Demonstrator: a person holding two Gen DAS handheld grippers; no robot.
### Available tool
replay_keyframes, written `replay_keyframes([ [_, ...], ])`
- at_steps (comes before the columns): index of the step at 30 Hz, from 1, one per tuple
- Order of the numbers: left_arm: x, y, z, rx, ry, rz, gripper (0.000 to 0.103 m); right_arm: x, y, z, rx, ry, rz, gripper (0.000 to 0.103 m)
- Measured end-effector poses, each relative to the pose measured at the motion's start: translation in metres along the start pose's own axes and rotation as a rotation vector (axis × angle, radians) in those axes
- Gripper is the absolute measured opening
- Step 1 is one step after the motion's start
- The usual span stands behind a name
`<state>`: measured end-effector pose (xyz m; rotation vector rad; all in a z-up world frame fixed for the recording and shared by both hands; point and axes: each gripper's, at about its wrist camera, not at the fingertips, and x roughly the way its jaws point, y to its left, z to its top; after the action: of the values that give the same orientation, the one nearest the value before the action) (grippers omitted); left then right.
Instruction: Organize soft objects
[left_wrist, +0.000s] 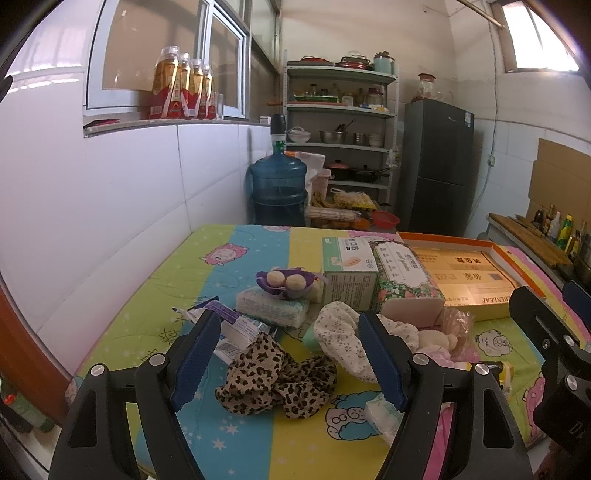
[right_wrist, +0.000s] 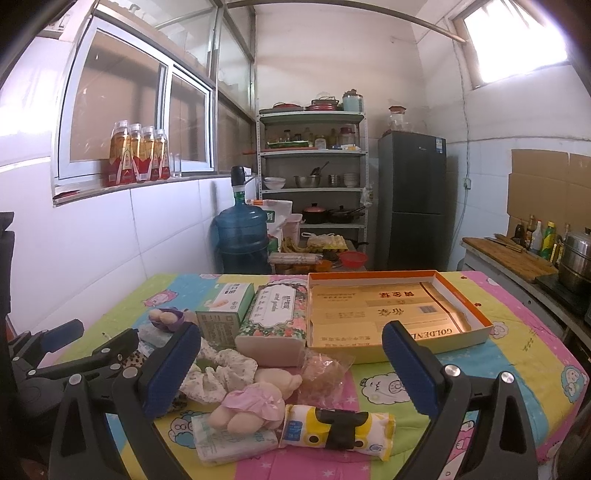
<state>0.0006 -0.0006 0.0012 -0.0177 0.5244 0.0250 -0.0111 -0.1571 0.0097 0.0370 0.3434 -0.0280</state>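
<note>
Soft things lie in a pile on the cartoon-print cloth. A leopard-print scrunchie (left_wrist: 275, 380) lies between the fingers of my open, empty left gripper (left_wrist: 290, 362). A white floral scrunchie (left_wrist: 345, 339) lies just beyond it, also seen in the right wrist view (right_wrist: 221, 373). My right gripper (right_wrist: 291, 373) is open and empty above a doll in a pink dress (right_wrist: 251, 406), a yellow tissue pack (right_wrist: 336, 430) and a white tissue pack (right_wrist: 232, 441). A purple plush (left_wrist: 286, 282) sits on another tissue pack (left_wrist: 271, 308).
An open orange-rimmed box (right_wrist: 399, 314) lies at the back right of the table. A green carton (right_wrist: 223, 306) and a floral tissue pack (right_wrist: 277, 317) stand behind the pile. A water jug (right_wrist: 242, 236), shelves (right_wrist: 314, 177) and fridge (right_wrist: 412, 199) stand beyond. A white wall is left.
</note>
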Motion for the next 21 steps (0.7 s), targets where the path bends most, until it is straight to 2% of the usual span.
replay_keyframes([
  [21,0.0017,-0.0006,-0.0009,0.000,0.005,0.001,0.079,0.0023,0.0012,-0.0019,0.000,0.007,0.002,0.099],
])
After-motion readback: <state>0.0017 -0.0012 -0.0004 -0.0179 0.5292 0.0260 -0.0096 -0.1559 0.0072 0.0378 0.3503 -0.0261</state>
